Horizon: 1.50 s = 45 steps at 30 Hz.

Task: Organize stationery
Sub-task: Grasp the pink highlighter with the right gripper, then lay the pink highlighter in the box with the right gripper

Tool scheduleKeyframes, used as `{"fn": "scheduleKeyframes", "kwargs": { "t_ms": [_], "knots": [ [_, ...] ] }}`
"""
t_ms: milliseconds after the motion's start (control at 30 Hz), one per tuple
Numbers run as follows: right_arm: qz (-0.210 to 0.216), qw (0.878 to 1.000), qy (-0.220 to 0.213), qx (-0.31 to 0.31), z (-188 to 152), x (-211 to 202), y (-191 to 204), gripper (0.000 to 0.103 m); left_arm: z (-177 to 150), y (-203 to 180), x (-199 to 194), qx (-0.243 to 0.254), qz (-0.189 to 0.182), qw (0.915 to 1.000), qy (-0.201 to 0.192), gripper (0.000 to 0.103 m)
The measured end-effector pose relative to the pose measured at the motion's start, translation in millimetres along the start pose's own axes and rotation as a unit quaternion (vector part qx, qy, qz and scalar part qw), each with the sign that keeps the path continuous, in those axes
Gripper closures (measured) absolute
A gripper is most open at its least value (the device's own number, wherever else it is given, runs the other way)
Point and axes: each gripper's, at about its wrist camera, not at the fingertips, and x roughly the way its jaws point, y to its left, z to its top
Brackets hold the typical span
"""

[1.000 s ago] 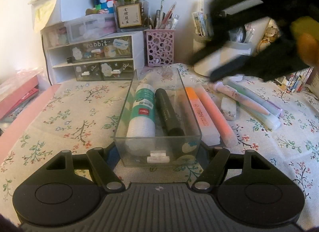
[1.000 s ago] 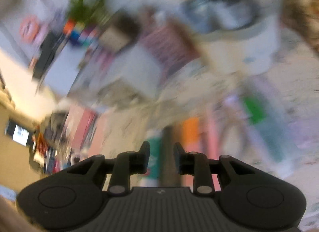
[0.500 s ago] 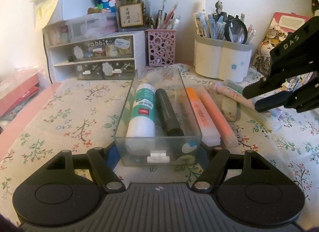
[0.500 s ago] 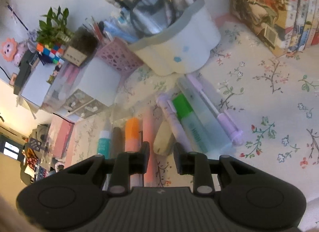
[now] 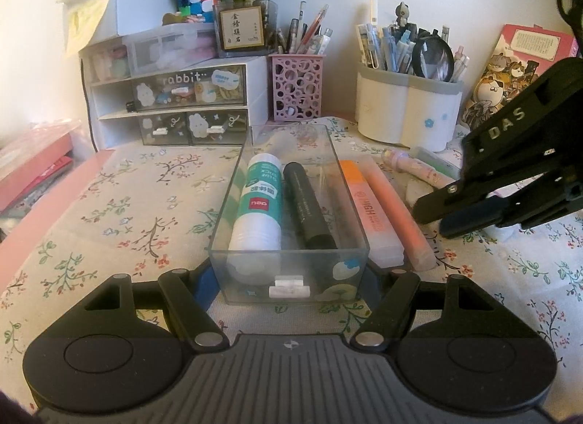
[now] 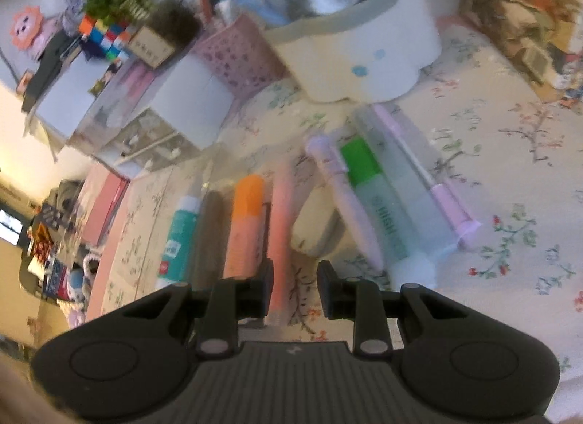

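Note:
A clear plastic box (image 5: 289,260) holds a teal glue stick (image 5: 259,201) and a black marker (image 5: 308,207). My left gripper (image 5: 289,287) has its fingers around the box's near end, shut on it. Beside the box lie an orange highlighter (image 5: 368,209) and a pink highlighter (image 5: 399,212). My right gripper (image 6: 294,291) is open and empty, low over the pink highlighter (image 6: 280,227); it also shows in the left wrist view (image 5: 455,212). A pale eraser (image 6: 315,227), a pink pen (image 6: 349,212), a green highlighter (image 6: 382,212) and a purple pen (image 6: 437,187) lie to its right.
A white pen holder (image 5: 406,114), a pink mesh cup (image 5: 296,86) and a small drawer unit (image 5: 171,110) stand along the back wall. Books (image 5: 510,74) lean at the right. A floral cloth (image 5: 120,212) covers the table.
My right gripper has swung from above the box to the right and come down low over the loose pens. My left gripper has not moved.

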Motion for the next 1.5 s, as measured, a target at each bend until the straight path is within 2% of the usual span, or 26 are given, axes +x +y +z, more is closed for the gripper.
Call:
{"fn": "scheduleKeyframes", "kwargs": {
  "t_ms": [100,267,433,567,767,867,1000,1267,1500],
  "knots": [
    [-0.006,1.000,0.000,-0.022,1.6,7.5,9.1,0.103,0.6,2.9,0.6,-0.014,-0.005,0.9999,0.005,0.031],
    [-0.041,0.996,-0.003,-0.076,2.0,16.8,31.5,0.103,0.5,4.0,-0.9,-0.037,-0.002,0.9993,0.002,0.031],
    [-0.067,0.991,0.002,-0.112,0.8,21.0,42.4,0.103,-0.3,3.1,-1.9,-0.035,0.001,0.9994,0.000,0.031],
    [-0.071,0.990,0.005,-0.121,0.5,22.6,42.7,0.103,0.0,0.7,-1.3,-0.028,0.006,0.9996,0.002,0.031],
    [-0.010,1.000,0.018,-0.018,8.8,16.7,16.4,0.103,0.4,-0.9,-0.2,-0.020,0.010,0.9997,0.003,0.031],
    [0.036,0.999,0.012,0.029,8.0,11.0,1.4,0.103,0.6,-1.2,0.2,-0.019,0.009,0.9998,0.003,0.031],
    [0.069,0.995,0.008,0.070,5.7,6.4,-6.8,0.103,0.5,-0.7,0.3,-0.018,0.009,0.9998,0.003,0.031],
    [0.101,0.991,-0.018,0.090,7.3,-11.9,-2.9,0.103,0.3,-1.4,0.5,-0.016,0.010,0.9998,0.002,0.031],
    [0.107,0.990,-0.022,0.087,8.0,-17.5,7.4,0.103,0.1,-1.7,0.4,-0.015,0.010,0.9998,0.002,0.031]
  ]
}}
